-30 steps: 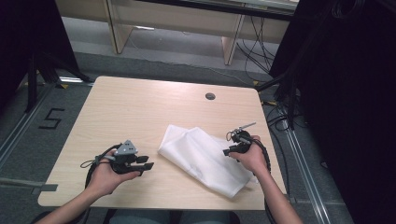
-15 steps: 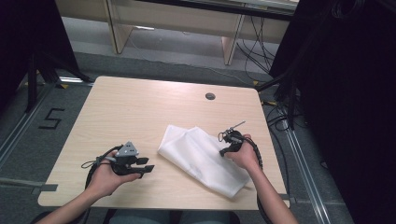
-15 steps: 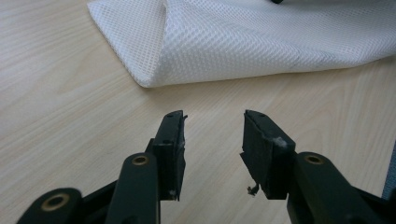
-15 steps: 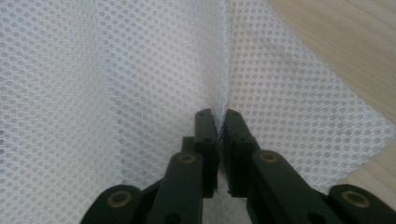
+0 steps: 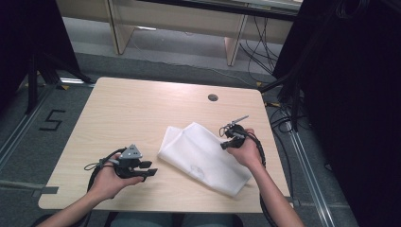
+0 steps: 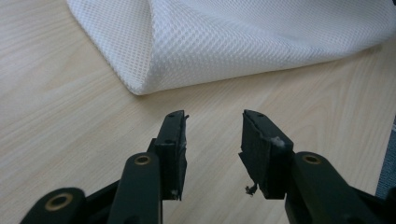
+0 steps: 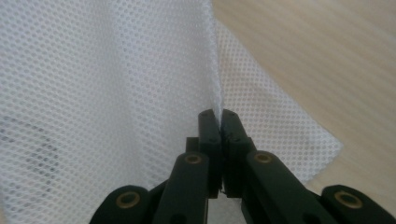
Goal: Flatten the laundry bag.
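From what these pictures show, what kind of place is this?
Probably a lab or recording workspace, not a home: a bare wooden table with a cable hole, black curtains at the sides, loose cables and a taped number 5 on the floor.

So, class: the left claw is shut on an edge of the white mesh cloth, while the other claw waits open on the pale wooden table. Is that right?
Not quite: the sides are swapped. The right claw is shut on an edge of the white mesh cloth, as the right gripper view shows. The left claw waits open over the pale wooden table, short of the cloth, as the left gripper view shows.
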The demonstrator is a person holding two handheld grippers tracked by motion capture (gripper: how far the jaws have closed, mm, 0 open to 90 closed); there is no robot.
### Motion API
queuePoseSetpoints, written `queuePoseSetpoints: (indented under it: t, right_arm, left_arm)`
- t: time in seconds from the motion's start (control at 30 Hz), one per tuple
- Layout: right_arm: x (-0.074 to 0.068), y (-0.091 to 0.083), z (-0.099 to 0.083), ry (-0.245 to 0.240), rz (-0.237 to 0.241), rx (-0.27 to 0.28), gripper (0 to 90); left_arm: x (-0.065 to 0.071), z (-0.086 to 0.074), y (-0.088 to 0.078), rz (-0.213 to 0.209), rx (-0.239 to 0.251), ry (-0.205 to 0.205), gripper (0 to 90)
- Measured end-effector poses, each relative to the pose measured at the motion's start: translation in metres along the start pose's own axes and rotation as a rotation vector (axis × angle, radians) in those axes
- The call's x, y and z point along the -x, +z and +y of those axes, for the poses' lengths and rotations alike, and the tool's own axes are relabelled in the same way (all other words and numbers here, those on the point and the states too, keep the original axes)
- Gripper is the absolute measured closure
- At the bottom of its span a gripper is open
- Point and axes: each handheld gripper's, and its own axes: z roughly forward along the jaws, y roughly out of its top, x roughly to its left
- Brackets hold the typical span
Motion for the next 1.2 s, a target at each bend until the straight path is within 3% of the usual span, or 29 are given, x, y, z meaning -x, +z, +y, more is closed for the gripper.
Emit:
queuePoseSetpoints:
  t: [0.2,0.27,0.3,0.33,0.53,0.7,0.87,0.9,0.93,1.2]
  right_arm:
    - [-0.015,-0.019,0.014,-0.035,-0.003,0.047,89.7]
    - [-0.019,-0.023,0.016,-0.078,-0.024,0.064,89.7]
    - [-0.027,-0.029,0.018,-0.063,-0.020,0.072,89.6]
    - [-0.030,-0.031,0.019,-0.078,-0.001,0.075,89.6]
    - [-0.058,-0.049,0.020,-0.177,-0.002,0.127,89.3]
    - [-0.079,-0.060,0.014,-0.269,0.010,0.163,89.2]
    - [-0.097,-0.070,0.002,-0.275,0.023,0.186,89.2]
    - [-0.098,-0.074,0.000,-0.282,0.024,0.171,89.2]
    - [-0.101,-0.074,-0.003,-0.287,0.027,0.194,89.2]
    - [-0.116,-0.082,-0.026,-0.323,0.127,0.183,89.1]
  left_arm:
    - [0.000,0.000,0.000,0.000,0.003,-0.004,59.4]
    - [0.000,0.000,0.001,-0.006,0.002,-0.005,59.5]
    - [0.000,0.000,0.001,-0.003,0.001,-0.005,59.5]
    - [0.000,0.000,0.001,-0.003,0.000,-0.003,59.5]
    - [0.000,0.000,0.001,-0.010,-0.009,0.008,59.8]
    - [0.000,0.000,0.002,-0.010,-0.005,0.001,59.8]
    - [-0.001,0.000,0.001,-0.011,-0.021,0.019,59.9]
    - [-0.001,0.000,0.001,-0.011,-0.021,0.019,59.9]
    - [-0.001,0.000,0.001,-0.012,-0.022,0.019,59.9]
    - [0.000,-0.001,0.001,-0.015,-0.026,-0.001,59.8]
